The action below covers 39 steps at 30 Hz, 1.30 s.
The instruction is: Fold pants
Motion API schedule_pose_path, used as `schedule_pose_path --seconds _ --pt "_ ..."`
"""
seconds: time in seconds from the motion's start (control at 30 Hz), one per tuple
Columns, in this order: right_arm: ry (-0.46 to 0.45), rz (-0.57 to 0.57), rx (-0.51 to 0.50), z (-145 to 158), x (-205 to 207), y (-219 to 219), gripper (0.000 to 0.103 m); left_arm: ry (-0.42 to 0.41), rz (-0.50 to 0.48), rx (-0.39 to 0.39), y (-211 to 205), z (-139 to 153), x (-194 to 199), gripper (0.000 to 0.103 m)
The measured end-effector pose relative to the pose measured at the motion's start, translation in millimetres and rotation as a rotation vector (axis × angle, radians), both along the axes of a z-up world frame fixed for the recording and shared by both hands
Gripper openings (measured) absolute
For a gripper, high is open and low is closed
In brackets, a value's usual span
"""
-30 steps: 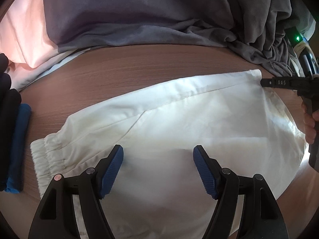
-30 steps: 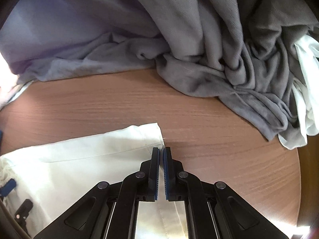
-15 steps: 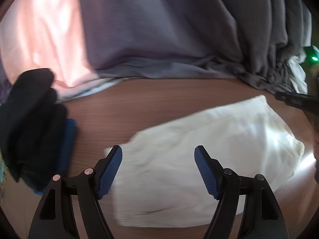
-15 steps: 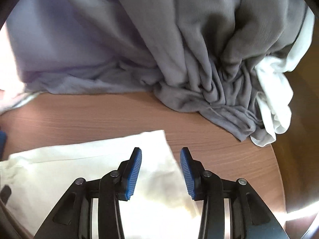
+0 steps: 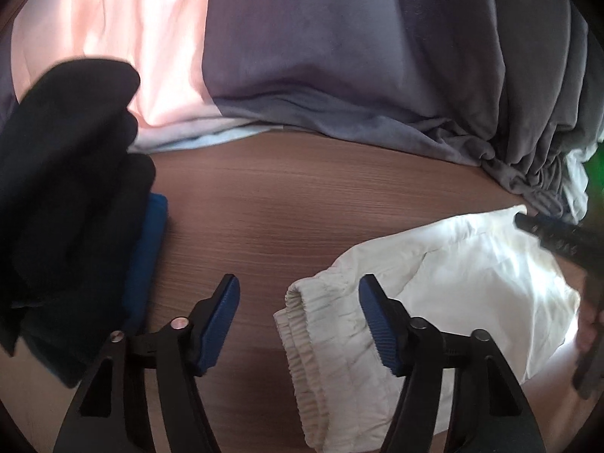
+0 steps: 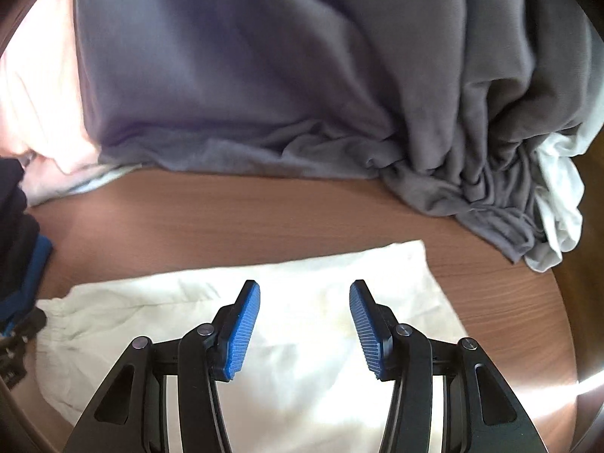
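Note:
The white pants lie folded flat on the brown wooden table, elastic waistband toward the left. My left gripper is open and empty, just above the waistband end. In the right wrist view the white pants spread under my right gripper, which is open and empty above the cloth's middle. The right gripper also shows as a dark blurred shape at the right edge of the left wrist view.
A big pile of grey clothes with pink cloth fills the back of the table. A stack of folded black and blue garments sits at the left. A white garment hangs at the right.
My right gripper let go of the pants' corner, opened wide and pulled back above the cloth. My left gripper shifted left toward the waistband end, staying open.

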State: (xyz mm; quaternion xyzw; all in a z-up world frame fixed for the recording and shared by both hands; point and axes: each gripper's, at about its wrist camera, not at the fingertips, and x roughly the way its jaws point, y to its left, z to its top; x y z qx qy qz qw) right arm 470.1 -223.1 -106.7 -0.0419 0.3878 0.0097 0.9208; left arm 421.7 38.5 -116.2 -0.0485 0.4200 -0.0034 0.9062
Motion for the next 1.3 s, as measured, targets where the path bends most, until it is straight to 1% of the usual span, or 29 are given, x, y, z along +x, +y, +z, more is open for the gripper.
schedule_pose_path --seconds 0.07,0.1,0.13,0.2,0.23,0.27,0.33,0.4,0.5,0.53,0.57,0.67,0.7,0.73,0.77,0.8,0.87,0.9,1.1,1.2,1.3 --pt "0.014 -0.008 -0.009 -9.7 6.9 3.3 0.050 0.011 -0.001 -0.037 5.5 -4.6 3.4 0.056" --pt "0.026 -0.015 -0.013 -12.8 10.1 4.5 0.050 0.017 -0.004 -0.053 7.0 -6.9 4.9 0.055" --pt "0.037 -0.016 -0.010 -16.7 14.5 6.0 0.050 0.030 -0.007 -0.071 9.0 -10.8 7.7 0.051" --pt "0.044 -0.022 -0.010 -20.9 19.5 6.4 0.050 0.053 -0.014 -0.114 10.9 -16.6 10.6 0.041" --pt "0.047 -0.025 -0.013 -22.7 21.5 7.4 0.050 0.063 -0.018 -0.134 11.6 -17.9 11.8 0.030" --pt "0.047 -0.025 -0.018 -24.4 23.0 8.2 0.050 0.074 -0.008 -0.150 12.7 -18.9 12.1 0.028" --pt "0.048 -0.035 -0.032 -26.4 23.7 7.9 0.050 0.083 0.011 -0.153 12.8 -18.3 11.7 0.028" --pt "0.047 -0.040 -0.036 -26.9 24.6 5.8 0.050 0.107 0.024 -0.115 8.9 -20.7 12.7 0.029" --pt "0.048 -0.055 -0.023 -25.5 21.4 0.1 0.050 0.105 0.025 -0.049 2.2 -22.8 12.9 0.033" --pt "0.048 -0.061 -0.018 -24.4 19.2 -1.9 0.050 0.096 0.020 -0.011 -1.7 -20.3 11.6 0.036" --pt "0.046 -0.069 -0.011 -22.8 16.4 -5.0 0.050 0.090 0.019 0.013 -2.5 -17.5 10.3 0.041" --pt "0.022 -0.096 0.004 -14.2 2.6 -15.4 0.050 0.025 0.019 0.112 -10.9 1.1 0.2 0.052" --pt "0.010 -0.103 0.015 -10.3 -4.4 -19.5 0.050 -0.005 0.003 0.128 -14.5 8.6 -4.1 0.054" --pt "-0.005 -0.108 0.026 -5.9 -13.4 -24.0 0.050 -0.049 -0.027 0.145 -22.2 19.4 -11.8 0.059" --pt "-0.016 -0.112 0.033 -2.3 -20.5 -27.0 0.050 -0.074 -0.049 0.154 -28.0 26.1 -17.0 0.062" --pt "-0.033 -0.118 0.044 2.2 -31.6 -31.8 0.050 -0.098 -0.075 0.162 -35.9 32.8 -23.1 0.062" --pt "-0.055 -0.125 0.062 9.6 -52.1 -42.8 0.050 -0.117 -0.117 0.162 -49.4 39.8 -31.2 0.063" --pt "-0.060 -0.132 0.072 12.7 -61.1 -48.8 0.050 -0.120 -0.147 0.148 -58.5 42.4 -35.7 0.063" --pt "-0.056 -0.205 0.116 20.0 -109.7 -94.4 0.050 -0.081 -0.254 0.052 -104.4 42.4 -49.2 0.063" --pt "-0.046 -0.220 0.119 17.1 -126.1 -114.7 0.050 -0.077 -0.294 0.045 -127.0 39.4 -58.0 0.063" --pt "-0.035 -0.225 0.112 13.7 -135.3 -129.5 0.050 -0.056 -0.325 0.056 -146.3 30.0 -60.2 0.063"
